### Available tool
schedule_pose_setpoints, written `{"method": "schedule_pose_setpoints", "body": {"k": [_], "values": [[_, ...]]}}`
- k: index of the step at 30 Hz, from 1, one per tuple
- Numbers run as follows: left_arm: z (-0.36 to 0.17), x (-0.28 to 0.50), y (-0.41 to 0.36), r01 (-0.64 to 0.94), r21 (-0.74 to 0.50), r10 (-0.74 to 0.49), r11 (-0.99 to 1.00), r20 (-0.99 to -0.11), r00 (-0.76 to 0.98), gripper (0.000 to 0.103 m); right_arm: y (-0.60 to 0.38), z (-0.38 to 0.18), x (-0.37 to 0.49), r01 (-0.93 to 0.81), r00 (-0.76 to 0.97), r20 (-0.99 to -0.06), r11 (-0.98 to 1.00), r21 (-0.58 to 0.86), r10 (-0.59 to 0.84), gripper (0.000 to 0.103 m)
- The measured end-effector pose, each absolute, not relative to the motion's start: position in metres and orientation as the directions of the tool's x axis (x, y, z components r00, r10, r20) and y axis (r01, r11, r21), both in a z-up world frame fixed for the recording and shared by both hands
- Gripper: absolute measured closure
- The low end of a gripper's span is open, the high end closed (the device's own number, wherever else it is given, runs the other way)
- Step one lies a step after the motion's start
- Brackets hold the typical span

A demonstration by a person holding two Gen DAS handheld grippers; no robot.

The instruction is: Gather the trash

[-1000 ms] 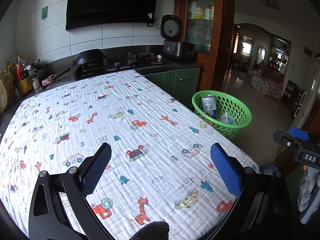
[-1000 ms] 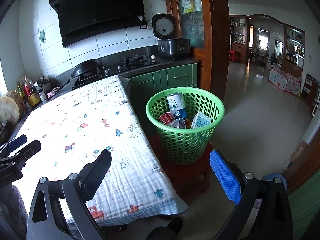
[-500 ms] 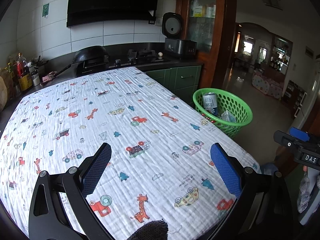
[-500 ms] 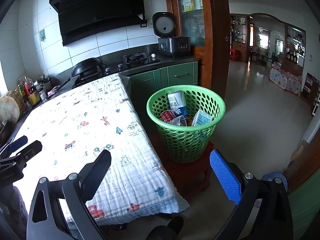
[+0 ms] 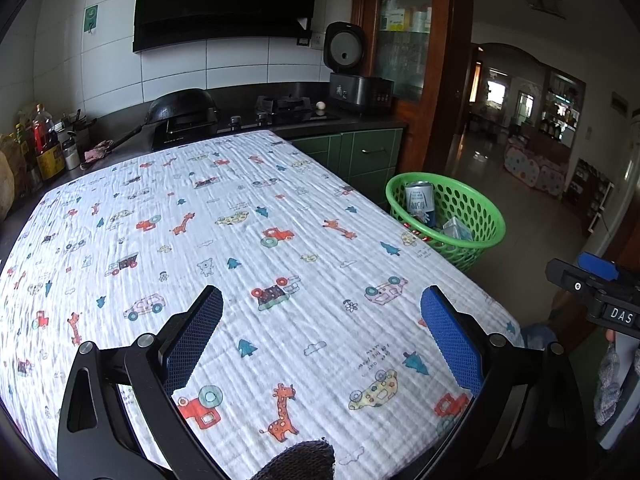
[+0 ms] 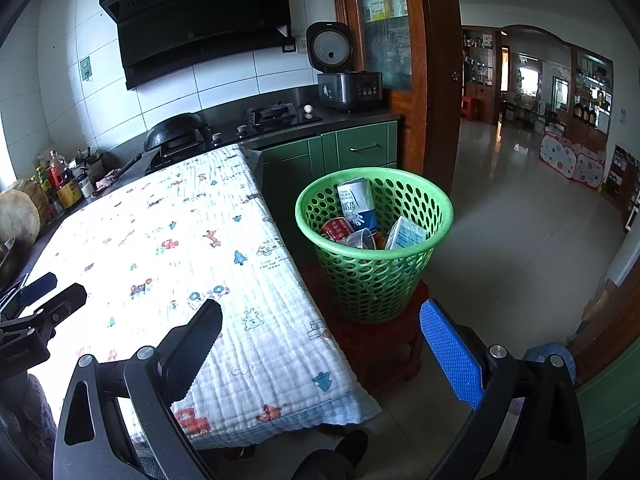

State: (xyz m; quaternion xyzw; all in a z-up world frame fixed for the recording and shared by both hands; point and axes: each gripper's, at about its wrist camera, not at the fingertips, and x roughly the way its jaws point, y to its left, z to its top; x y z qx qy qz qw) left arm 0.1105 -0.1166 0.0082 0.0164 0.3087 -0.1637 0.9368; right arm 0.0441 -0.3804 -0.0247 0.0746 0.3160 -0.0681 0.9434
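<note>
My left gripper (image 5: 320, 312) hangs with its blue-padded fingers (image 5: 450, 342) spread wide and nothing between them, poised over the white quilted cloth printed with cars, giraffes and trees (image 5: 240, 240) that covers the table. My right gripper (image 6: 320, 340) is likewise spread wide and empty, one finger over the cloth's near corner (image 6: 192, 344), the other over the pale tiled floor (image 6: 520, 240). In the left wrist view the right gripper (image 5: 592, 288) shows at three o'clock, off the table edge; in the right wrist view the left gripper (image 6: 36, 312) shows at nine o'clock above the cloth. The round green perforated plastic basket (image 6: 376, 280) sits at twelve o'clock from my right gripper, just beside the table's edge, on a low dark red stool (image 6: 380, 344). Inside it stand a white and blue can (image 6: 356, 204), tilted against the far wall, a red can (image 6: 336, 230), a clear plastic cup (image 6: 362, 238) and a pale carton (image 6: 406, 234). From my left gripper the same basket (image 5: 480, 236) lies at about two o'clock, beyond the cloth's far right edge. Further out, at twelve o'clock, runs a dark kitchen counter with a black wok (image 5: 182, 106) and a rice cooker with raised lid (image 5: 352, 76).
</note>
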Motion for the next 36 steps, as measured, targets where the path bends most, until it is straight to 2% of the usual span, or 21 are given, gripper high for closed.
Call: {"method": "schedule_pose_setpoints", "body": {"k": [36], "values": [[0.0033,0.1088,-0.1178,0.315,-0.068,-0.292,0.947,-0.591,0.752,0.005,-0.3813,-0.0257,0.0445,0.174,0.79,-0.608,0.98,0.101,-0.078,0.007]]}}
